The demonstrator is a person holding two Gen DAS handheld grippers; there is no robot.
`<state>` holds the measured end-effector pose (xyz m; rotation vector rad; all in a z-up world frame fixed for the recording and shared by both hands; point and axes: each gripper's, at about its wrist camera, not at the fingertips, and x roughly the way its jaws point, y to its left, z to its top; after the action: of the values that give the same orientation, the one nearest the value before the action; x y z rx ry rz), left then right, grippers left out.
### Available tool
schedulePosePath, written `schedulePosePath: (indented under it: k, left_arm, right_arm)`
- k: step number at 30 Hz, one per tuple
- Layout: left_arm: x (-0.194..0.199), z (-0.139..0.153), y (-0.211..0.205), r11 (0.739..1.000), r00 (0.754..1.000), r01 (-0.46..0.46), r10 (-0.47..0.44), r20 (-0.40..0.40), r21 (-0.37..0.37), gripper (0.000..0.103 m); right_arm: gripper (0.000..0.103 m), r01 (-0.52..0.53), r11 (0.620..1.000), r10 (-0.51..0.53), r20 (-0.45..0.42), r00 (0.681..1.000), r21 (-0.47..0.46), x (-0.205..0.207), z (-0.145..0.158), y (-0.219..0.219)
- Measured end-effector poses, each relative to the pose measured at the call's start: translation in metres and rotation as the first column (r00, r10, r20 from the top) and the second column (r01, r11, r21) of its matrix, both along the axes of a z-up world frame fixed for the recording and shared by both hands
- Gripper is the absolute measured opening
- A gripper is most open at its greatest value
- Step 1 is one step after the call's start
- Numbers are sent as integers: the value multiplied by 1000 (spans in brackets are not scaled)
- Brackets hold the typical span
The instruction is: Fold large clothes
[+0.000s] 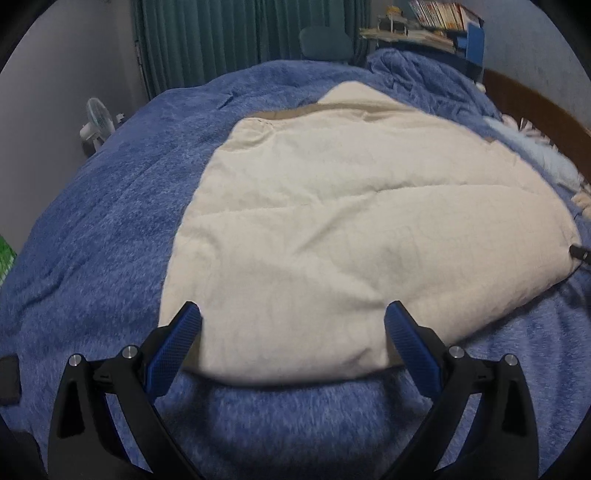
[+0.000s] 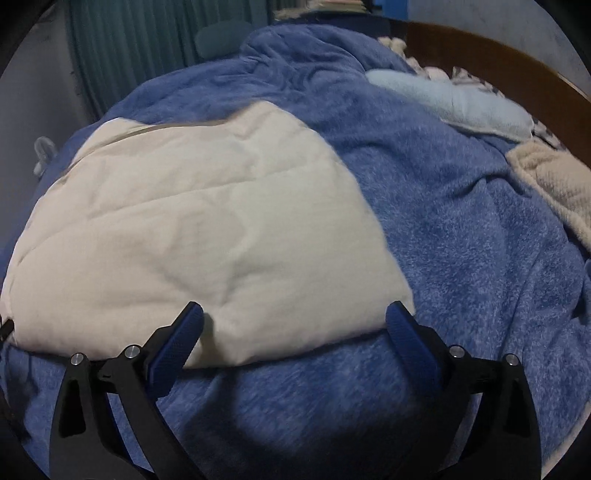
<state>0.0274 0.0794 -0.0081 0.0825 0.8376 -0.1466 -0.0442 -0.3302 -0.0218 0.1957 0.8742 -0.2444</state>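
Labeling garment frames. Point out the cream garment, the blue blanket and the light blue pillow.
cream garment (image 1: 351, 229): left wrist view, middle of its flat top.
blue blanket (image 2: 461, 240): right wrist view, bare stretch right of the garment.
light blue pillow (image 2: 454, 99): right wrist view, its middle.

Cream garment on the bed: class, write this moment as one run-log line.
stage: pre-grasp | cream garment: flat on blue blanket | left gripper: open, over near hem | right gripper: open, over near hem

Place: home bedroom
Signs: bed (image 1: 92, 221) with headboard (image 2: 498, 51), curtains (image 1: 221, 33), bookshelf (image 1: 439, 18), fan (image 1: 98, 120)
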Motion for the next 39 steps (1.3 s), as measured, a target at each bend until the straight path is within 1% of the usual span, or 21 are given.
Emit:
schedulePosePath:
  k: [2, 5, 8, 10, 12, 14, 15, 17, 20, 24, 26, 29, 35, 39]
  left_arm:
    - [-13, 8, 4, 999, 1000, -10, 11, 20, -52, 96]
    - [-36, 20, 6, 994, 997, -16, 24, 72, -109, 96]
    - [-57, 25, 4, 991, 994, -24, 37, 102, -129, 96]
    - [-68, 23, -1, 993, 994, -26, 38, 104, -119, 96]
    - [-76, 19, -3, 993, 994, -46, 56, 96, -109, 96]
    - [-81, 14, -4, 990, 994, -65, 76, 80, -127, 96]
    - [-83, 10, -5, 988, 993, -86, 95, 67, -129, 96]
    - [-85, 3, -8, 988, 992, -113, 119, 51, -105, 96]
    - [-86, -5, -17, 990, 991, -129, 131, 36, -55, 96]
    - [-84, -19, -25, 991, 992, -124, 123, -29, -50, 96]
    - [-84, -22, -28, 992, 993, -110, 109, -36, -54, 96]
    - [-83, -24, -32, 995, 996, -88, 87, -29, -51, 96]
    - [-83, -26, -39, 997, 998, -66, 65, -13, -31, 96]
    - [-84, -27, -46, 999, 999, -45, 45, 0, -1, 96]
  right_arm:
    - [96, -31, 999, 31, 25, 999, 8, -8, 3, 10]
    - [96, -91, 996, 90, 51, 995, 4, -23, 5, 31]
    - [96, -155, 988, 156, 66, 986, -28, -35, 4, 61]
    - [96, -176, 983, 180, 76, 981, -58, -45, 4, 80]
    - [96, -176, 982, 182, 92, 979, -66, -54, 3, 91]
    - [96, -174, 982, 180, 96, 979, -70, -60, 0, 98]
    - [96, -162, 983, 170, 90, 981, -92, -61, -3, 101]
    - [96, -147, 981, 158, 86, 984, -124, -63, -7, 105]
    - [96, -122, 984, 134, 91, 987, -130, -63, -12, 107]
    - [96, -82, 992, 89, 65, 994, -94, -55, -25, 100]
    - [97, -66, 994, 70, 52, 996, -84, -51, -32, 98]
    - [98, -73, 990, 77, 29, 997, -119, -46, -39, 104]
    - [98, -74, 992, 77, 31, 997, -104, -46, -41, 103]
    - [98, -74, 992, 77, 30, 997, -104, -47, -42, 103]
